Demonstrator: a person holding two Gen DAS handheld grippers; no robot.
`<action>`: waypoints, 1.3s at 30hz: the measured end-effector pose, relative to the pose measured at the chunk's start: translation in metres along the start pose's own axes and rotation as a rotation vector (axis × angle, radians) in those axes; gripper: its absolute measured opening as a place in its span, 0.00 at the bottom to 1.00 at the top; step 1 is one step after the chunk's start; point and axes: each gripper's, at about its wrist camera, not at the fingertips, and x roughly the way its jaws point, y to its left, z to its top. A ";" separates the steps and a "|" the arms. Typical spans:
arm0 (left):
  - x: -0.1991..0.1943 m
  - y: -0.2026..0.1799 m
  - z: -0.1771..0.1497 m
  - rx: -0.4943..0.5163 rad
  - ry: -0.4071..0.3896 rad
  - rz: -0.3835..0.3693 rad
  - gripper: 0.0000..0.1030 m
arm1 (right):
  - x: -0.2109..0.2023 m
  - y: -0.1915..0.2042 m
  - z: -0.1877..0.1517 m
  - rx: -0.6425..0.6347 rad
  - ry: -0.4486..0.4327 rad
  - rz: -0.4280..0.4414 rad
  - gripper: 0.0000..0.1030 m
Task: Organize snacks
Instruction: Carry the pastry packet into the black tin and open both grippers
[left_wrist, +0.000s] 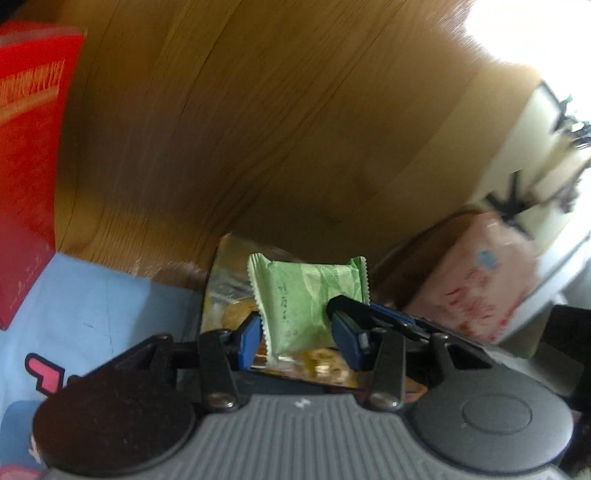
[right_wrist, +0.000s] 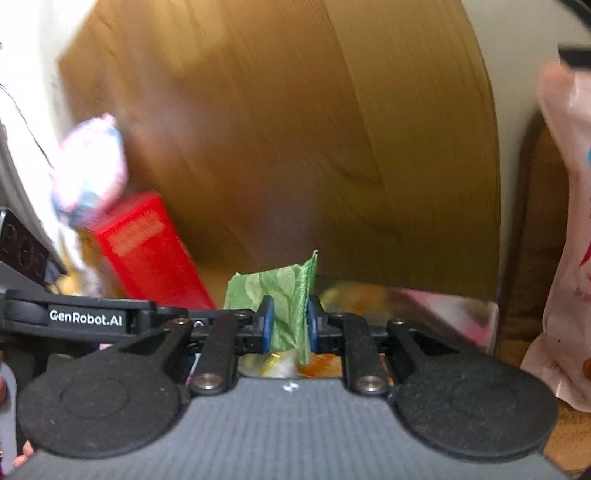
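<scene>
A small green leaf-print snack packet (right_wrist: 286, 306) is pinched between the blue pads of my right gripper (right_wrist: 289, 325), held upright above a shiny clear bag of snacks (right_wrist: 369, 299). The same green packet (left_wrist: 306, 299) shows in the left wrist view, lying between the spread blue pads of my left gripper (left_wrist: 301, 341), which stands open around it. The right gripper's black finger (left_wrist: 354, 308) reaches in from the right and touches the packet. A clear bag with golden cookies (left_wrist: 229, 291) lies under it.
A red box (left_wrist: 29, 166) stands at the left on a light blue cartoon-print cloth (left_wrist: 92, 306); it also shows in the right wrist view (right_wrist: 147, 254). A pink snack bag (left_wrist: 476, 280) leans at the right, also in the right wrist view (right_wrist: 565, 240). A wooden board (left_wrist: 258, 129) stands behind.
</scene>
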 end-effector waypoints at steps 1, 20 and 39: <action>0.004 0.001 -0.001 0.001 0.007 0.018 0.45 | 0.008 -0.003 -0.003 -0.003 0.015 -0.018 0.22; 0.017 0.004 -0.020 -0.011 0.005 0.178 0.51 | -0.071 -0.044 -0.059 0.165 -0.200 -0.225 0.49; -0.062 0.020 -0.051 -0.062 -0.047 0.130 0.62 | -0.088 -0.062 -0.075 0.273 -0.199 -0.117 0.41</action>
